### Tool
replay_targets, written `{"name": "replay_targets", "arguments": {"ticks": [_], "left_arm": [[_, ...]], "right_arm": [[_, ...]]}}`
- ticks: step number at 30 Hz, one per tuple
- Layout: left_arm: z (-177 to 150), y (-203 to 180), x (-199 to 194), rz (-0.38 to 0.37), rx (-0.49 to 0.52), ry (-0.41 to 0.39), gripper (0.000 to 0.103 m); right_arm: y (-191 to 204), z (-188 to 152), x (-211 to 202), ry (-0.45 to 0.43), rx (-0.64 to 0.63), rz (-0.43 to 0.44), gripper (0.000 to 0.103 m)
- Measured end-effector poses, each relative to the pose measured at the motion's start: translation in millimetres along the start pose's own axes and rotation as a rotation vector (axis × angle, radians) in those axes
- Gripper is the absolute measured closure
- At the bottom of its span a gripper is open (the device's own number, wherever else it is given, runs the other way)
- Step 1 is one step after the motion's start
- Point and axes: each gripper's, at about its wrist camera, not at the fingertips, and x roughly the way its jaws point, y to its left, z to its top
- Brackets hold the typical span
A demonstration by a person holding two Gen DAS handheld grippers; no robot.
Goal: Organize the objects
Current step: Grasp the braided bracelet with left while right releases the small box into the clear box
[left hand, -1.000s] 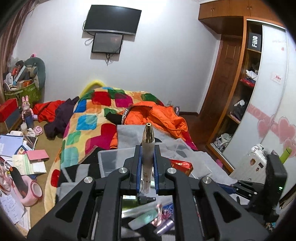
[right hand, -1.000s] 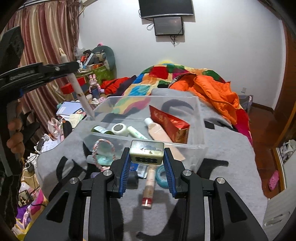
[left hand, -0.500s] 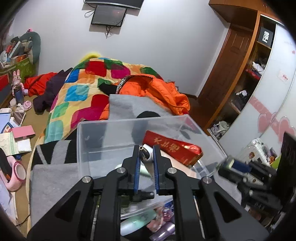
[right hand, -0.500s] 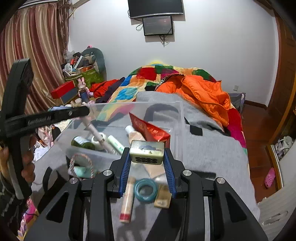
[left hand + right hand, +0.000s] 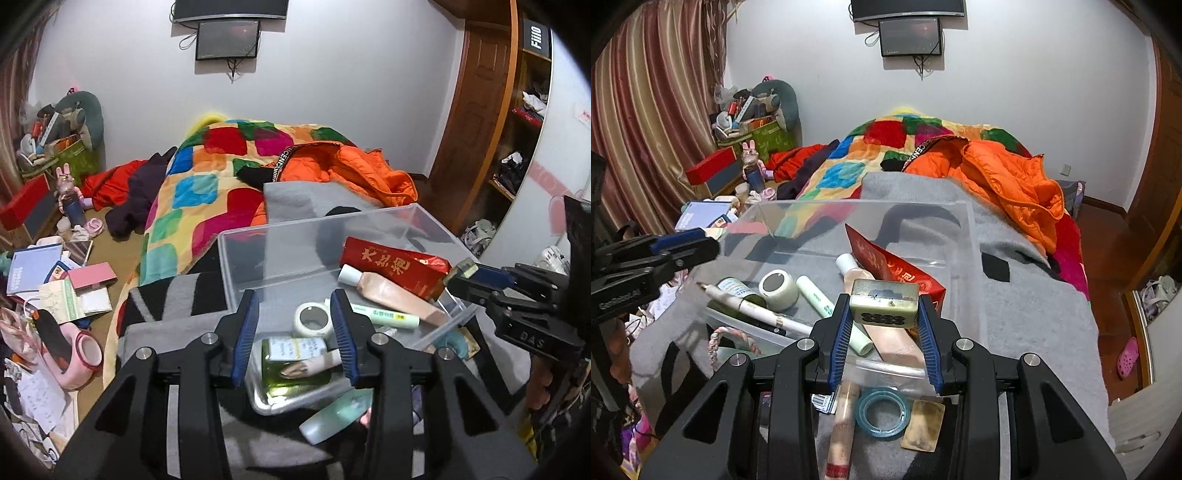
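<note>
Left gripper (image 5: 298, 328) hangs over the near-left corner of the clear bin (image 5: 424, 216), jaws opening, nothing pressed between the blue pads. The pen (image 5: 753, 308) lies free in the bin, slanted across the green bottle (image 5: 733, 287), tip toward the left wall; in the left view it shows under the jaws as a pale shaft (image 5: 314, 365) on top of that bottle (image 5: 295, 369). Right gripper (image 5: 884, 326) is clamped on a small tin (image 5: 884, 304), cream-green with a dark dotted pattern on its near face, held level above the bin's near rim. From the left view the same gripper (image 5: 458, 273) comes in from the right edge of the bin with the tin's corner just visible. Inside the bin: tape roll (image 5: 778, 290) beside the bottle, pale green tube (image 5: 833, 314) beside that, peach tube (image 5: 886, 332) with white cap, and a red packet (image 5: 894, 271) leaning toward the back right. On the grey blanket (image 5: 1034, 314) in front of the bin, outside it: a teal ring (image 5: 882, 411), a tan card (image 5: 923, 424) just beside it, a pink tube (image 5: 842, 428), and a braided loop (image 5: 720, 339) off to the left. A mint tube (image 5: 334, 417) lies just outside the bin's near corner in the left view. The bin sits on the blanket at the foot of a bed with a patchwork quilt (image 5: 207, 177) and an orange jacket (image 5: 354, 173).
</note>
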Motion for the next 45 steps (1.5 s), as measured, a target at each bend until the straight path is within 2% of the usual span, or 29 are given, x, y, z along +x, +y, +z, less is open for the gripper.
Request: {"name": "replay_targets", "arguments": {"ticks": [7, 13, 24, 26, 27, 28, 38, 41, 45], "left_arm": [[-24.7, -8.6, -26.3, -0.006, 0.043, -0.022, 0.063], [-46.0, -23.7, -39.8, -0.066, 0.061, -0.011, 0.063], [-65.6, -49.3, -2.9, -0.124, 0.102, 0.089, 0.064], [-66.7, -50.9, 4.5, -0.130, 0.101, 0.098, 0.075], [-67.0, -51.5, 7.0, -0.134, 0.100, 0.106, 0.087], [-67.2, -51.8, 8.3, -0.140, 0.099, 0.110, 0.093], [-56.7, -50.4, -26.2, -0.180, 0.094, 0.030, 0.097], [-50.7, -49.9, -34.2, -0.170, 0.102, 0.009, 0.097], [-52.7, -47.3, -28.6, -0.167, 0.106, 0.043, 0.097]], "right_arm": [[-0.9, 0.2, 10.5, 0.037, 0.000, -0.002, 0.071], [-0.2, 1.1, 16.7, 0.062, 0.011, 0.004, 0.071], [0.4, 3.4, 20.9, 0.089, 0.011, 0.001, 0.071], [1.1, 4.7, 23.0, 0.098, 0.005, -0.001, 0.071], [1.5, 5.3, 23.8, 0.102, 0.003, -0.003, 0.071], [1.6, 5.8, 24.8, 0.106, 0.001, -0.003, 0.071], [6.5, 10.6, 30.7, 0.128, -0.021, -0.004, 0.071], [7.8, 10.1, 31.5, 0.124, -0.021, -0.012, 0.071], [7.1, 8.9, 30.5, 0.118, -0.016, -0.005, 0.071]]}}
